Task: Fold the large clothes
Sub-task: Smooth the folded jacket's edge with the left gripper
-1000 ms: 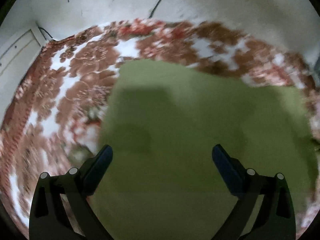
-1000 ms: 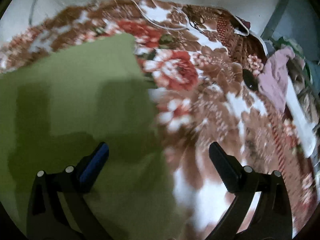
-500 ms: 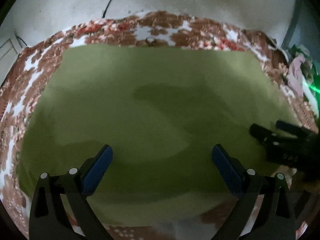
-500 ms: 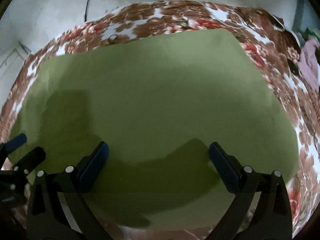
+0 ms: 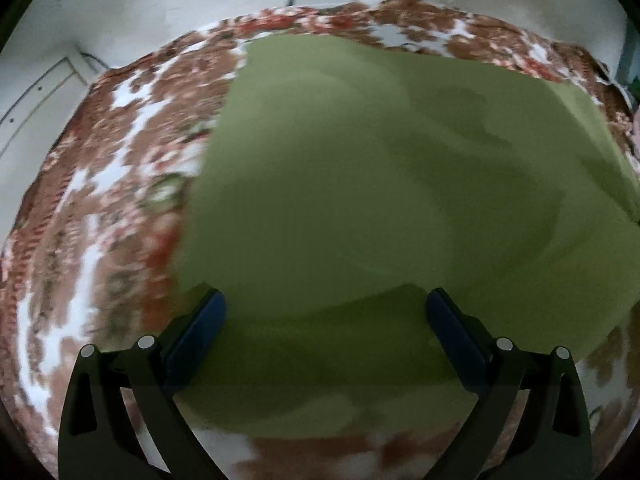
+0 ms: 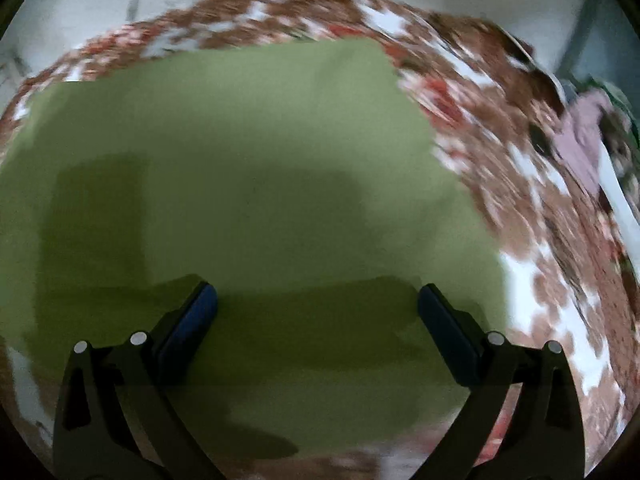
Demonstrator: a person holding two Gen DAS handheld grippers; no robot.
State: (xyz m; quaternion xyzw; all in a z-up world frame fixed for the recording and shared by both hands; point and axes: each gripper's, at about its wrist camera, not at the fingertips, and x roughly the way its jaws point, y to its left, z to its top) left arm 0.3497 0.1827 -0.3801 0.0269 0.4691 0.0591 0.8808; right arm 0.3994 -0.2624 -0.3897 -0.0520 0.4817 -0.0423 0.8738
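Home bedroom, likely: floral brown-red bedspread [image 5: 120, 184] against plain pale wall [image 5: 160, 0] (cable running down it); pink clothes [image 6: 580, 140] heaped beside.

Dim light, heavy motion blur on the floral bedspread [image 5: 100, 184], fisheye-bent edges, soft shadows across the green cloth [image 6: 248, 184].

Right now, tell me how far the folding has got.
Done: the green cloth lies spread flat on the flowered blanket. In hand: nothing; the left gripper and right gripper hover over it, jaws wide apart. Left: no fold shows yet, so grabbing an edge and all the folding.
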